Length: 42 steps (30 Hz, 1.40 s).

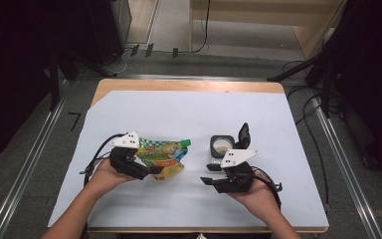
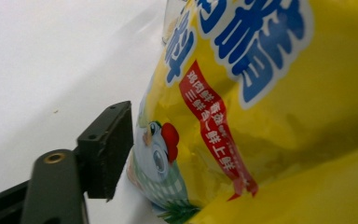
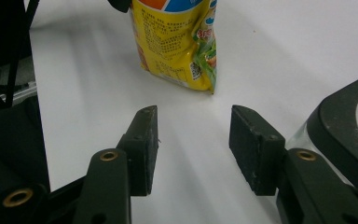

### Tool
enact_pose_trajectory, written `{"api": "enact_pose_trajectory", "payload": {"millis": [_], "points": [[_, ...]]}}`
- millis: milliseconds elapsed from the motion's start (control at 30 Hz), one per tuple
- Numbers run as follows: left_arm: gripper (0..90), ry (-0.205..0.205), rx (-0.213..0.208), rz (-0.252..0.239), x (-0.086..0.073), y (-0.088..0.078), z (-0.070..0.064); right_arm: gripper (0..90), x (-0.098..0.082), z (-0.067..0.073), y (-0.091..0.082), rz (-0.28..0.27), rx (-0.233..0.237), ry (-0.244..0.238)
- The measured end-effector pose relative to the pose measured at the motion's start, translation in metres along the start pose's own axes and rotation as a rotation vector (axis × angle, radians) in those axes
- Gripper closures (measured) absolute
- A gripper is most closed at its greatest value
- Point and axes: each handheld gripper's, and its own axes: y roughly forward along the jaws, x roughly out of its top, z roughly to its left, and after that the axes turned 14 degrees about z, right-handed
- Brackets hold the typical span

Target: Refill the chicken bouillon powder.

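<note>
A yellow and green seasoning bag (image 1: 163,154) lies on the white table cover (image 1: 189,114), its printed front close up in the left gripper view (image 2: 270,116). My left gripper (image 1: 150,167) reaches into the bag's near left part. One black pad (image 2: 107,149) sits right at the bag's edge without denting it, and the bag hides the other jaw. My right gripper (image 3: 193,140) hovers low over the cover, open and holding nothing, and it points toward the bag (image 3: 177,42). In the high view the right gripper (image 1: 209,173) sits just in front of a small clear jar (image 1: 222,145).
The jar has a black flip lid standing open at its far side, and its black rim (image 3: 349,121) sits close beside the right jaw. Bare white cover lies between the bag and the jar. The table's wooden edge (image 1: 189,85) runs along the back.
</note>
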Motion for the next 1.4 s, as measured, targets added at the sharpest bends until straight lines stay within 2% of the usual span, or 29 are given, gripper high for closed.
{"api": "enact_pose_trajectory", "payload": {"millis": [67, 200, 300, 400, 467, 567, 667, 833, 967, 1133, 1233, 1267, 1400], "points": [[29.5, 0.012, 0.0, -0.004, 0.0, 0.001, -0.001, 53.2, 0.0, 0.001, 0.001, 0.0, 0.002, -0.002], [30.2, 0.032, 0.014, -0.01, 0.0, 0.002, -0.002, 52.7, 0.001, 0.001, 0.003, 0.001, -0.001, -0.004], [27.5, 0.031, 0.025, -0.025, -0.001, 0.005, -0.002, 52.6, 0.002, 0.002, 0.004, 0.003, 0.002, -0.007], [24.9, 0.031, 0.022, -0.051, -0.002, 0.007, -0.001, 52.6, 0.002, 0.002, 0.005, 0.006, 0.004, -0.004], [28.4, 0.04, 0.004, -0.074, -0.004, 0.008, 0.0, 52.6, 0.002, 0.003, 0.006, 0.007, 0.003, -0.008], [29.1, 0.055, 0.008, -0.09, -0.006, 0.009, 0.0, 52.6, 0.002, 0.002, 0.006, 0.005, 0.002, -0.009], [32.4, 0.068, 0.027, -0.077, -0.005, 0.008, -0.001, 52.4, 0.002, 0.002, 0.007, 0.005, 0.004, -0.007], [39.3, 0.087, 0.083, -0.024, 0.003, 0.003, -0.008, 51.8, 0.004, 0.004, 0.011, -0.001, 0.005, -0.006], [41.8, 0.065, 0.086, 0.001, 0.009, 0.001, -0.009, 51.7, 0.007, 0.007, 0.016, -0.004, 0.006, -0.014], [43.5, 0.005, 0.071, 0.023, 0.016, -0.001, -0.005, 51.7, 0.011, 0.013, 0.024, 0.001, 0.02, -0.021], [44.3, -0.048, 0.039, 0.023, 0.019, -0.003, 0.0, 51.7, 0.013, 0.016, 0.03, -0.002, 0.026, -0.023], [44.5, -0.069, 0.013, 0.023, 0.019, -0.004, 0.002, 51.7, 0.013, 0.017, 0.031, 0.0, 0.025, -0.027], [45.4, -0.072, 0.001, 0.024, 0.022, -0.006, 0.002, 51.2, 0.016, 0.02, 0.04, 0.002, 0.015, -0.035]]}}
